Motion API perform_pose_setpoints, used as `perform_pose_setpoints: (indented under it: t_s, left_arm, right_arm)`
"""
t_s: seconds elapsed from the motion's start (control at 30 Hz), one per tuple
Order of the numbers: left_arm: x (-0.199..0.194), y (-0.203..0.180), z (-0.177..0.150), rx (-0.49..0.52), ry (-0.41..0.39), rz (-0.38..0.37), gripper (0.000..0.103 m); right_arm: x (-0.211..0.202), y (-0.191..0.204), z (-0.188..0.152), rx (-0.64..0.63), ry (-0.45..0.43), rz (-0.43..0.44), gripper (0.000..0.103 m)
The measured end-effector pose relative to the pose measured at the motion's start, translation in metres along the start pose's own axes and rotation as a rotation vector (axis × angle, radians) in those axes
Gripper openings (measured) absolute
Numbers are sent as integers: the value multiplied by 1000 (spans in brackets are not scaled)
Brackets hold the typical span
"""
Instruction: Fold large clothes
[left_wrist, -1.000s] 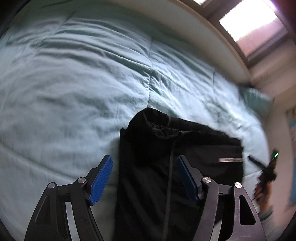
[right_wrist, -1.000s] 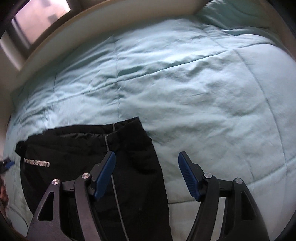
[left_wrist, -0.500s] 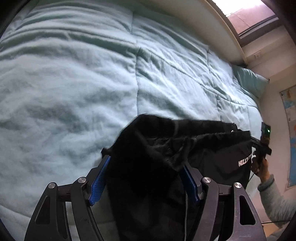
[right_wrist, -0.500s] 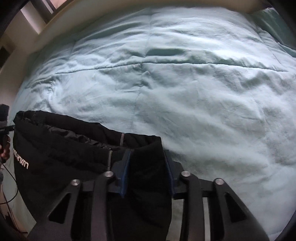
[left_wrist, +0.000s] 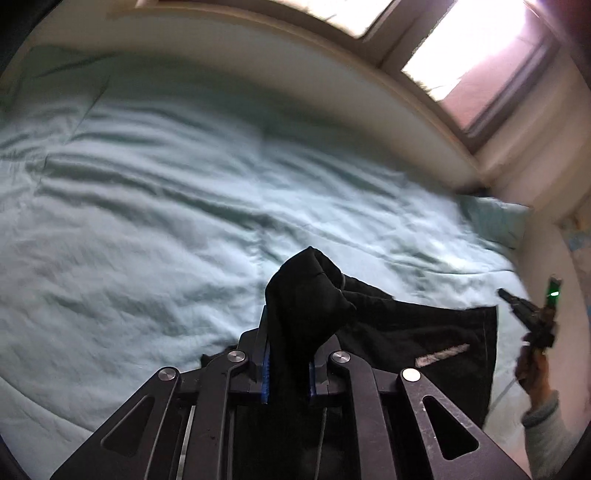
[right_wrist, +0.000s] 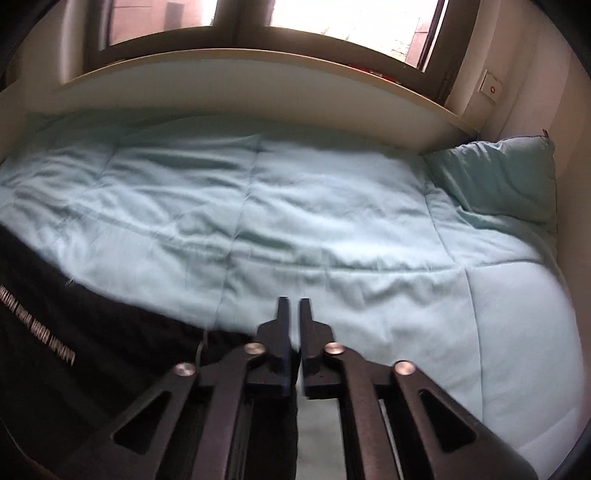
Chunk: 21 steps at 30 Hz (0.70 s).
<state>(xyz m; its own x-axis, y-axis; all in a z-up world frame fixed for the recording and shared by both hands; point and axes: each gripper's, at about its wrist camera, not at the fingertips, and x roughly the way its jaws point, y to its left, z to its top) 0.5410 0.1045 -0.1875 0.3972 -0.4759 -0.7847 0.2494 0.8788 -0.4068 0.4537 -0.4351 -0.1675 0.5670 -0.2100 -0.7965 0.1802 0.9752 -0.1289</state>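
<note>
The left gripper (left_wrist: 287, 365) is clamped on a bunched corner of the black garment (left_wrist: 413, 332), which rises between its blue pads (left_wrist: 264, 363). The right gripper (right_wrist: 294, 321) has its fingers drawn nearly together; whether cloth sits between the tips cannot be told, though the garment runs under its left side. The garment lies on the pale green quilt (right_wrist: 332, 221), near its front edge. A pillow (right_wrist: 506, 177) rests at the quilt's far right corner, and a window (right_wrist: 332, 22) sits beyond its far edge.

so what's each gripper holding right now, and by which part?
Left gripper: shut on a bunched edge of the black fabric garment. Right gripper: shut; whether it pinches the garment cannot be told.
</note>
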Motion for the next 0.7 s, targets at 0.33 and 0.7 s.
perform_pose_setpoints:
  t_s: [0.33, 0.7]
  left_arm:
    - [50, 36, -27, -100, 88, -56, 15]
    - [21, 19, -32, -121, -27, 15, 15]
  right_arm:
    - [43, -19, -57, 77, 178, 249, 56]
    - [21, 26, -66, -169, 110, 177, 10]
